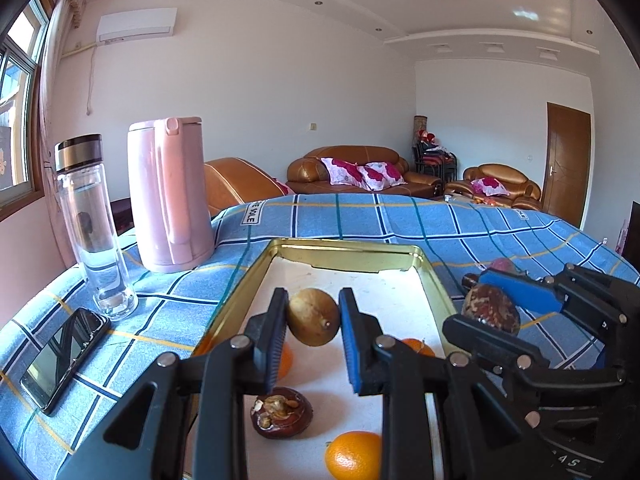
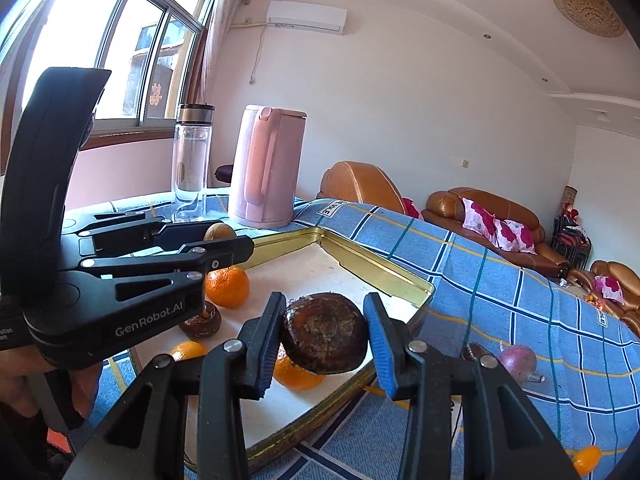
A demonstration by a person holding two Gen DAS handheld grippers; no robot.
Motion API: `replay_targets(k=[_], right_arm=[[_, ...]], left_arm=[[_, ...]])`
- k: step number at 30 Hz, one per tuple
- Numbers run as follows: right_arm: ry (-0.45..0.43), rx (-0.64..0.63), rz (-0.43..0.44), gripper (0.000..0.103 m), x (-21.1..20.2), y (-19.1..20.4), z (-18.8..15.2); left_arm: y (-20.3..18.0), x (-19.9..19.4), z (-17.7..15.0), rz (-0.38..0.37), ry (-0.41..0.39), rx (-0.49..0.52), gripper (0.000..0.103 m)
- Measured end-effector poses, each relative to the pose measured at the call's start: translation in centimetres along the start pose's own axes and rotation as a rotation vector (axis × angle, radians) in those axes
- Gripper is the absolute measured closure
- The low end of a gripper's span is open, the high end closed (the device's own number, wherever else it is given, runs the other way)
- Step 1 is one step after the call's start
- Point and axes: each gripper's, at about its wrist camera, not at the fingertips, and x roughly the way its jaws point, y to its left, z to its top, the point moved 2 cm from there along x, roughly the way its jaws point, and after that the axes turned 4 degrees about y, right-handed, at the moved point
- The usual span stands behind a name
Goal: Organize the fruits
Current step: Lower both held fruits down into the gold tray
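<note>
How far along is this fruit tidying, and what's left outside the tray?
Several fruits already lie in the gold-rimmed tray: oranges and a dark brown fruit. In hand, above the tray: the left gripper holds a yellow-brown fruit, the right gripper a dark brown one. Left on the cloth: a purple fruit and a small orange.

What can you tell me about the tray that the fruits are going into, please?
The tray is a shallow rectangular tin with shiny gold walls, rounded corners and a white floor, lying flat on the blue checked cloth. Oranges and a dark brown fruit lie inside. Both grippers hold fruit above it.
</note>
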Motion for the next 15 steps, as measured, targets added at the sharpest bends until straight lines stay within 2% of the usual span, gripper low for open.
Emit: replay_targets(k=[15], right_arm=[[0.016,-0.027,0.037,0.060,0.7,1.3,0.3]], left_arm=[[1.3,0.5,-0.3,0.025,0.055,0.007,0.076]])
